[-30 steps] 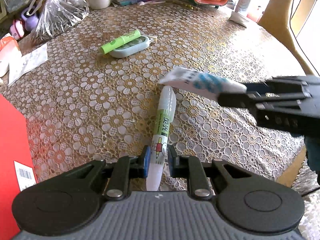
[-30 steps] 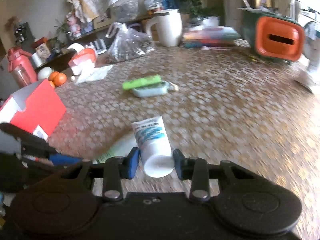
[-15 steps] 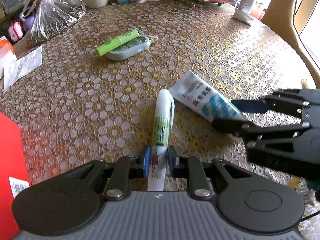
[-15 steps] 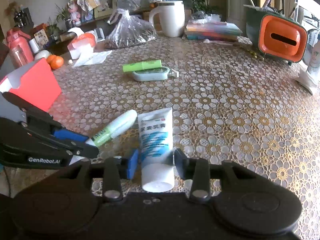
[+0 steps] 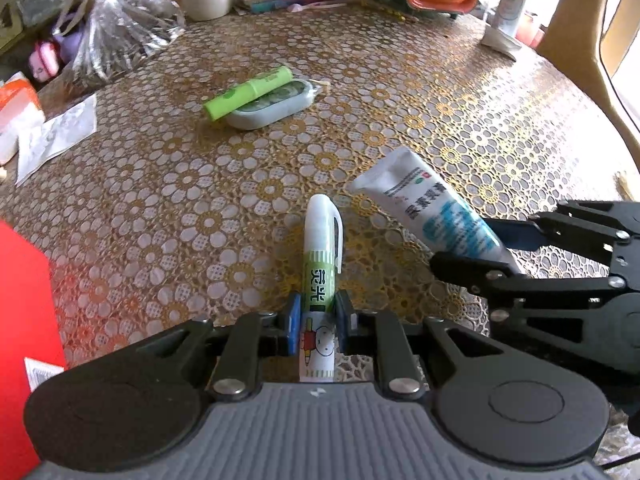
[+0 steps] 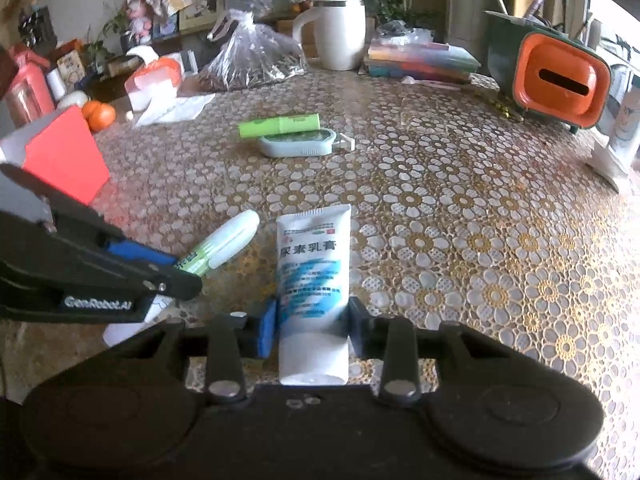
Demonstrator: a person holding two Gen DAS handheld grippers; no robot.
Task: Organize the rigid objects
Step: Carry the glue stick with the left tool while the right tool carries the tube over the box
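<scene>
My left gripper (image 5: 318, 316) is shut on a white pen with a green label (image 5: 322, 240). The pen points away from me, its capped tip down on the lace tablecloth (image 5: 200, 200). Just right of it, my right gripper (image 5: 468, 246) holds a white-and-blue cream tube (image 5: 424, 204) by its cap end, the flat end slanting toward the pen's tip. In the right wrist view the tube (image 6: 314, 256) sits between the jaws of the right gripper (image 6: 312, 320), which are closing with the pads against its sides. The pen (image 6: 228, 240) and left gripper (image 6: 180, 270) are at the left.
A green marker (image 5: 248, 92) lies on a pale blue case (image 5: 272, 106) farther back. A red box (image 5: 24, 320) stands at the left. A plastic bag (image 5: 116, 28), white mug (image 6: 340, 36), books (image 6: 420, 60) and orange-fronted holder (image 6: 560, 80) line the far edge.
The right gripper came down and nearer with the tube, which now slants beside the pen instead of hanging across above it. The left gripper stays shut on the pen.
</scene>
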